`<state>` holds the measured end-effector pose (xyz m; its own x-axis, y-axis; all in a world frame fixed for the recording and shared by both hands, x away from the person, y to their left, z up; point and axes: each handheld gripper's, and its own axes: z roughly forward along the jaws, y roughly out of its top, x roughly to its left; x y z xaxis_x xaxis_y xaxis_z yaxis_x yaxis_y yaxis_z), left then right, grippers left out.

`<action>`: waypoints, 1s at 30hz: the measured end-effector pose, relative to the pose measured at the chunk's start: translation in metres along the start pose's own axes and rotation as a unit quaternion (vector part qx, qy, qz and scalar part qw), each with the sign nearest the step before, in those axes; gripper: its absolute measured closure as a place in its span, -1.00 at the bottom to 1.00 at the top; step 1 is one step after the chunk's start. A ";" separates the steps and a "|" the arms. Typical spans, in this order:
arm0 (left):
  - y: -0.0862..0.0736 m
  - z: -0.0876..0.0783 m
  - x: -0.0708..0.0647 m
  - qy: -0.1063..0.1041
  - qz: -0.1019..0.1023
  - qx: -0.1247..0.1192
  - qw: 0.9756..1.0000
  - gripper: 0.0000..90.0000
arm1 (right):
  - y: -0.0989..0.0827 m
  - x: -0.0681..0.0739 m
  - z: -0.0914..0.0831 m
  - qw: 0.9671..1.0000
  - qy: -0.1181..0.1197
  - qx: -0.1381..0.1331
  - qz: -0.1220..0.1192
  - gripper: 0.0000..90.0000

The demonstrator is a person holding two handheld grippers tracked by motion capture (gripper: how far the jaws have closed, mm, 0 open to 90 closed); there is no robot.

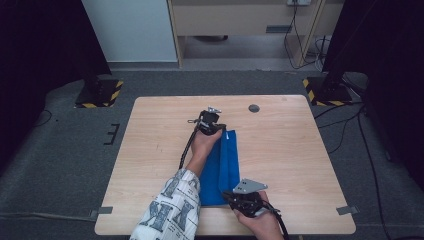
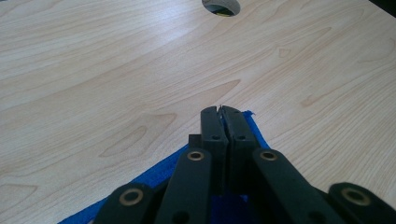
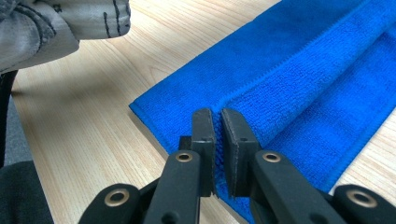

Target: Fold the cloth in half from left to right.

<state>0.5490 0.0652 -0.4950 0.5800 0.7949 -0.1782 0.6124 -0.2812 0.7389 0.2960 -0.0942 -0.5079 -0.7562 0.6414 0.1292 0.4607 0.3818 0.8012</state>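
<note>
My left gripper point(image 2: 222, 109) pinches the far corner of the blue cloth point(image 1: 223, 165), jaws pressed together; my right gripper point(image 3: 217, 116) clamps the cloth's near edge along a raised fold; I judge both hems should stay taut and level while I fold; beside the cloth the table point(image 1: 285, 145) lies bare, its near edge close by my right hand point(image 1: 262, 222)
</note>
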 end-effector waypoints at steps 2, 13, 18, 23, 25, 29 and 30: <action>0.000 0.000 -0.001 -0.002 -0.001 -0.001 1.000 0.97 | 0.000 0.000 0.000 1.000 0.001 0.000 0.001 0.87; 0.001 0.004 -0.006 0.001 0.003 -0.002 1.000 0.97 | -0.006 -0.006 -0.001 1.000 -0.001 0.008 0.013 0.84; 0.000 0.006 -0.006 0.000 0.003 0.000 1.000 0.94 | -0.009 -0.008 0.001 1.000 -0.002 0.019 0.020 0.68; 0.000 0.007 -0.008 -0.004 0.007 0.000 1.000 0.93 | -0.009 -0.010 0.000 0.999 -0.008 0.019 0.026 0.57; 0.000 0.007 -0.008 -0.006 0.007 0.001 1.000 0.96 | -0.009 -0.010 -0.001 0.999 -0.009 0.019 0.025 0.61; 0.001 0.007 -0.010 -0.008 0.006 -0.003 1.000 0.97 | -0.009 -0.010 -0.005 1.000 -0.005 0.015 0.021 0.82; 0.002 0.007 -0.010 -0.009 0.004 -0.005 1.000 0.97 | -0.009 -0.010 -0.006 1.000 -0.004 0.015 0.020 0.85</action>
<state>0.5478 0.0529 -0.4965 0.5942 0.7831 -0.1835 0.6020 -0.2817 0.7472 0.2971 -0.1076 -0.5128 -0.7334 0.6614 0.1571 0.5046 0.3749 0.7777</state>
